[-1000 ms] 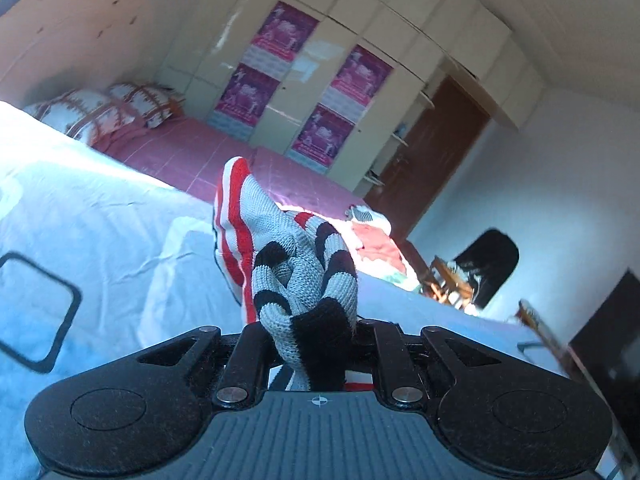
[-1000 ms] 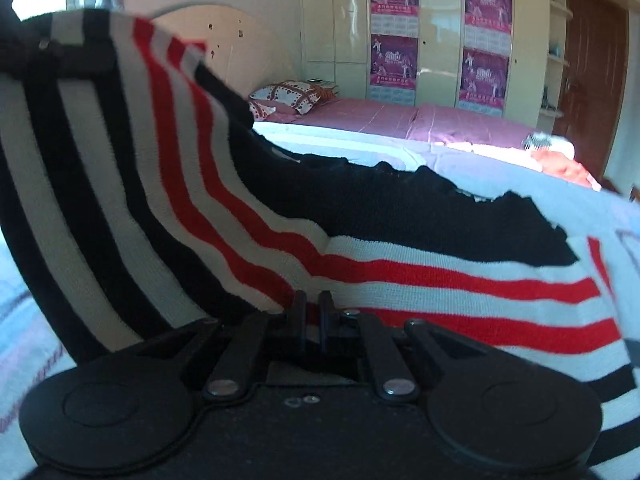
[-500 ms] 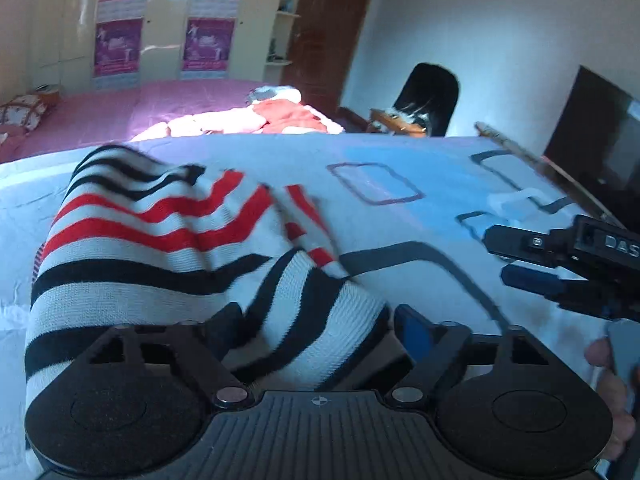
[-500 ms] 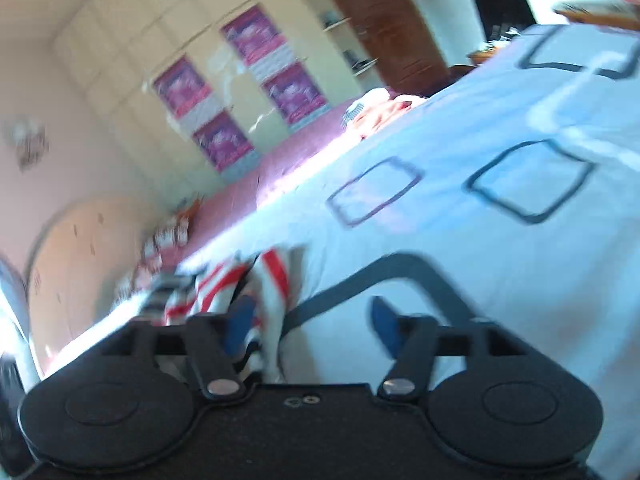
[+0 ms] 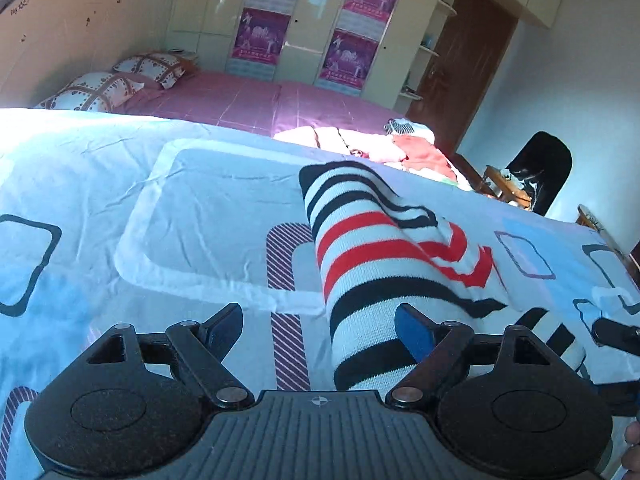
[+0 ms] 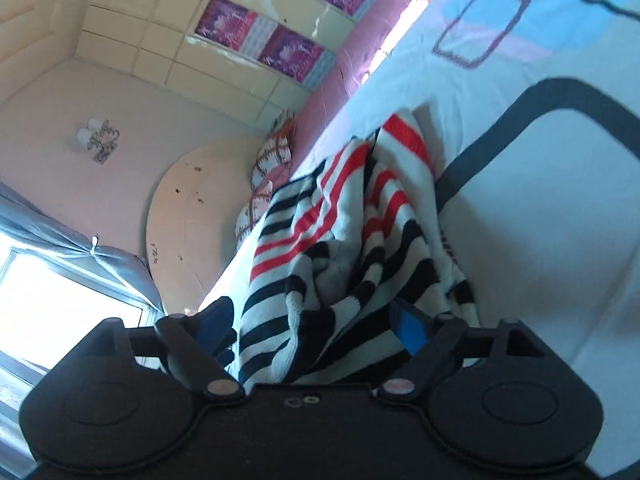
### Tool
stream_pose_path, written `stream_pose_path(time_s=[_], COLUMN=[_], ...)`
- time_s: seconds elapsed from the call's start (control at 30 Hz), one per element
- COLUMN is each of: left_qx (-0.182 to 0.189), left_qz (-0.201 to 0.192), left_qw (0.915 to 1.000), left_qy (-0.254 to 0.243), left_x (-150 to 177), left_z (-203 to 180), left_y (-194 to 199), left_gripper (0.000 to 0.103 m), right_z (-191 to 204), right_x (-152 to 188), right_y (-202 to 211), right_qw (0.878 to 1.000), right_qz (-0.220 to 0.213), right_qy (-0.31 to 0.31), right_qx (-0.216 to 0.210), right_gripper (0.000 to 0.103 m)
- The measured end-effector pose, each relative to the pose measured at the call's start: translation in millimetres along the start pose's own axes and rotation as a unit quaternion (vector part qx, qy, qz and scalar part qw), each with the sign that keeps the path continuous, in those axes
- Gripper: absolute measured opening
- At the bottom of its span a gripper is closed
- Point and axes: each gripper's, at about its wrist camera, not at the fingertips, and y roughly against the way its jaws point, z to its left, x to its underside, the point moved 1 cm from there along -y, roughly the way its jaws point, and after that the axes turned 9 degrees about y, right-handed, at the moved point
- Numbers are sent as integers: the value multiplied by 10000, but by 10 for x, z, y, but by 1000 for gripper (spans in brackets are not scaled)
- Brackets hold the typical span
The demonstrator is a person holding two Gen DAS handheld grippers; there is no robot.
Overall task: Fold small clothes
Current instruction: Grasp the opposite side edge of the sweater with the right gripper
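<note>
Both claws stand released: the left gripper [image 5: 320, 330] has let go of the striped knit sweater [image 5: 376, 264], while the right gripper [image 6: 310, 322] has its jaws just opening, cloth lying loose between them with neither pad pressing; the sweater rests in a bunched, half-rolled heap on the patterned blue bedsheet [image 5: 120, 200], its near end between the left jaws; the likely trouble is that a fresh grip catches several knit layers at once, dragging the roll askew; loose folds may also slump open, since nothing pins them.
</note>
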Motion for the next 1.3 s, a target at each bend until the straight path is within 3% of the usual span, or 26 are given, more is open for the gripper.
stream_pose_path(time_s=[0.1,0.2,0.3,0.4,0.47,0.6,0.73,0.83,0.9,0.97,1.1,1.3], left_qx=[76,20,38,-4,26,53,99,151,168,204,234,234], left_qz=[-19,-114,-103,10,52,66,83,114,171,270,313,315], left_qw=[9997,9994,9992,9996,9997,9997,9998,9998,9995,9991,9990,9989], left_qy=[236,341,393,298,249,221,136,-82,-207,-247,-217,-251], left_x=[87,84,24,-45,-59,-67,-63,-29,12,47,76,70], left_z=[-66,-119,-90,-105,-121,-130,-207,-338,-420,-473,-497,-492], left_y=[-173,-257,-352,-514,-563,-581,-587,-618,-656,-697,-712,-715], left_gripper=[83,83,83,83,83,83,83,83,83,83,83,84], right_z=[20,88,168,285,342,624,921,972,811,504,249,317], right_x=[-105,-208,-224,-191,-167,-138,-114,-64,-86,-112,-44,-45], right_y=[-250,-445,-613,-688,-655,-504,-301,-149,-185,-305,-327,-380], right_qw=[9992,9989,9956,9863,9832,9726,9537,9433,9460,9565,9689,9660], right_qz=[388,394,510,506,419,4,-454,-684,-597,-257,-169,-168], right_qy=[-13,150,473,1111,1332,2088,2805,3080,2880,2360,1907,2009], right_qx=[96,193,636,1108,1174,1028,984,1027,1365,1693,1569,1618], right_gripper=[86,83,72,37,30,27,26,26,26,26,26,26])
